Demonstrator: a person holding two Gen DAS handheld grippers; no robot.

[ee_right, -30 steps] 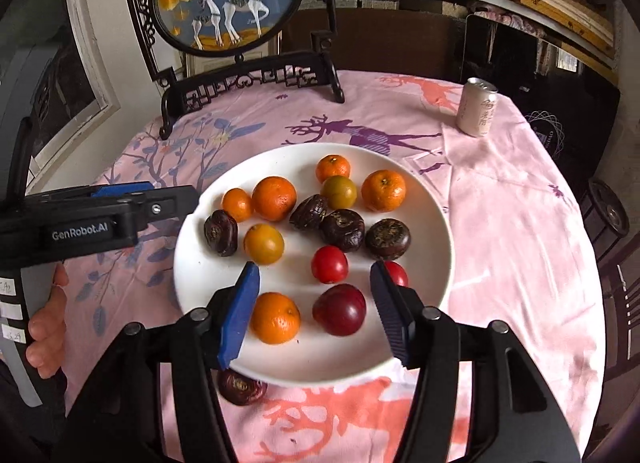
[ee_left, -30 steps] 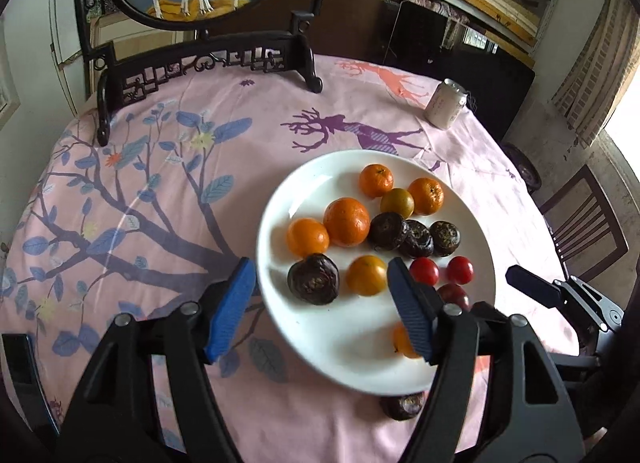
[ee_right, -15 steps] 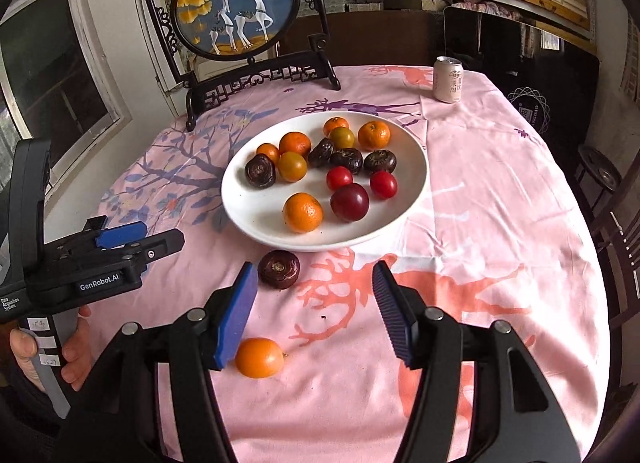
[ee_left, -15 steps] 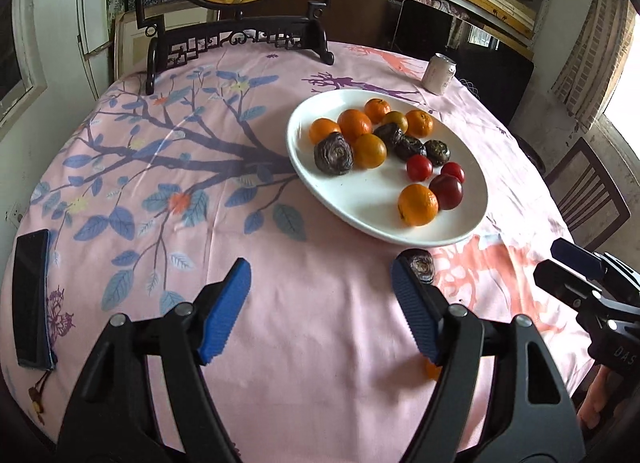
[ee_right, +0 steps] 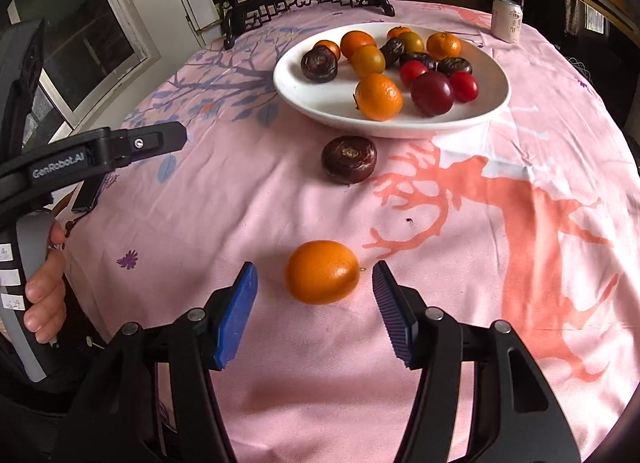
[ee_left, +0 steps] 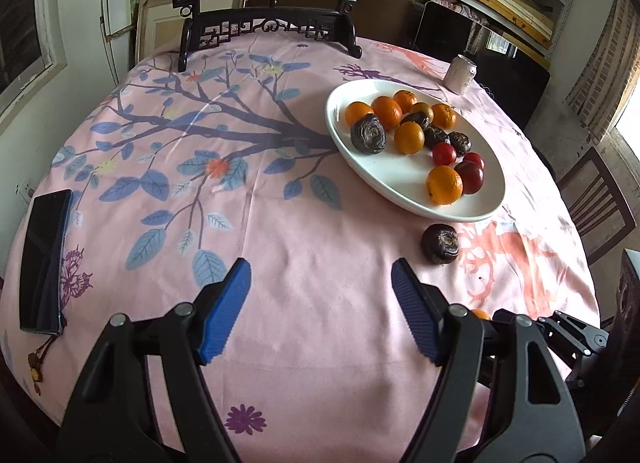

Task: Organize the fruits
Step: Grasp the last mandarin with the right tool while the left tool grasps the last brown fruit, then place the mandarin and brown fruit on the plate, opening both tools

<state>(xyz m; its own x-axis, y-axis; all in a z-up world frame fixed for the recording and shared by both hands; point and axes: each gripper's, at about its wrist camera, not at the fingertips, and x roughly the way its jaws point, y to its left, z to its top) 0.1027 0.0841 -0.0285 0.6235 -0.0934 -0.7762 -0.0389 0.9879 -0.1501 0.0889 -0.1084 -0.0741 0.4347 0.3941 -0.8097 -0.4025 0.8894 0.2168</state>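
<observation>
Fruits mostly sat on the plate (ee_right: 304, 103) far ahead of our right gripper (ee_right: 314, 295), whose part-open jaws flanked a loose orange (ee_right: 322, 271) untouched. Closing off-centre, we judged, could roll it away. Our left gripper (ee_left: 320, 307) gaped empty.

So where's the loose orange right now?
In the right wrist view, the loose orange lies on the pink tablecloth, off the plate, just ahead of the open right gripper.
</observation>
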